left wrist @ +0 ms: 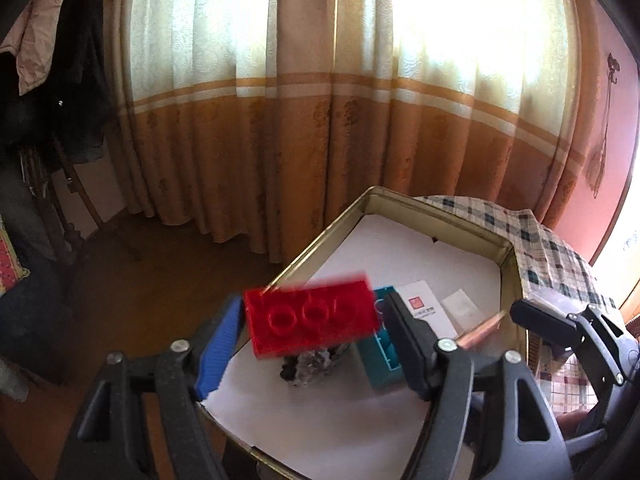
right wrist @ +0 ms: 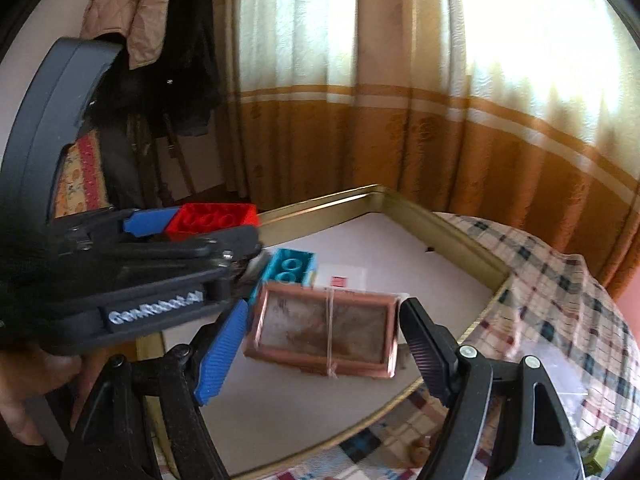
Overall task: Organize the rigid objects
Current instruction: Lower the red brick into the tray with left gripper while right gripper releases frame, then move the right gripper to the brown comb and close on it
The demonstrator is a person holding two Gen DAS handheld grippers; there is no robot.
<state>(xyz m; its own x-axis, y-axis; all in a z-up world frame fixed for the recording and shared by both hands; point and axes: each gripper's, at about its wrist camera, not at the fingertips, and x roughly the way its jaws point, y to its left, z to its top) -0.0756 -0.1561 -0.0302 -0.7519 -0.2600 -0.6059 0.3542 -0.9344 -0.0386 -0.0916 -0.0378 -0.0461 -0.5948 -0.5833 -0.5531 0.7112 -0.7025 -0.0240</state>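
Observation:
My left gripper (left wrist: pixel 310 322) is shut on a red toy brick (left wrist: pixel 310 318), underside up, held above the near left corner of a gold tin tray (left wrist: pixel 472 220). The brick also shows in the right wrist view (right wrist: pixel 214 220). My right gripper (right wrist: pixel 324 336) is shut on a brown rectangular frame-like box (right wrist: pixel 324 330) with a rubber band round it, held above the tray (right wrist: pixel 440 220). A teal brick (left wrist: pixel 380 354) lies in the tray beside a dark lumpy stone (left wrist: pixel 310 364); the teal brick also shows in the right wrist view (right wrist: pixel 290 266).
The tray is lined with white paper and holds a white card with a red mark (right wrist: pixel 342 276). It rests on a plaid cloth (right wrist: pixel 560 292). Orange curtains (left wrist: pixel 280 140) hang behind. Coats (right wrist: pixel 168 40) hang at the left over a chair.

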